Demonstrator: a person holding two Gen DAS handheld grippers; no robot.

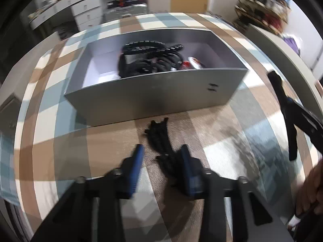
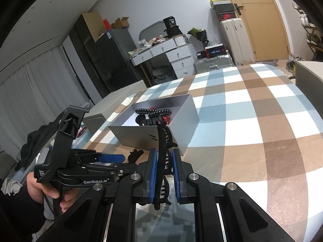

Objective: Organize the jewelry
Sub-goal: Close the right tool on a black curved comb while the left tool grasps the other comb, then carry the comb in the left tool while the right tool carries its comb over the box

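Observation:
A grey open box (image 1: 153, 92) stands on the checked cloth and holds black bead strings (image 1: 149, 58) and a red and white item (image 1: 191, 63); the box also shows in the right wrist view (image 2: 141, 137). A black hair claw (image 1: 161, 141) lies on the cloth in front of the box, between the fingers of my left gripper (image 1: 161, 153), which is open around it. My right gripper (image 2: 164, 157) is shut on another black hair claw (image 2: 164, 155) and holds it upright above the cloth, near the box. The right gripper shows at the right of the left view (image 1: 290, 113).
The checked cloth (image 2: 252, 121) covers the whole surface. A grey raised edge (image 1: 282, 48) runs along the right side. A white dresser (image 2: 171, 54), suitcases (image 2: 214, 62) and a wooden door (image 2: 262, 20) stand beyond.

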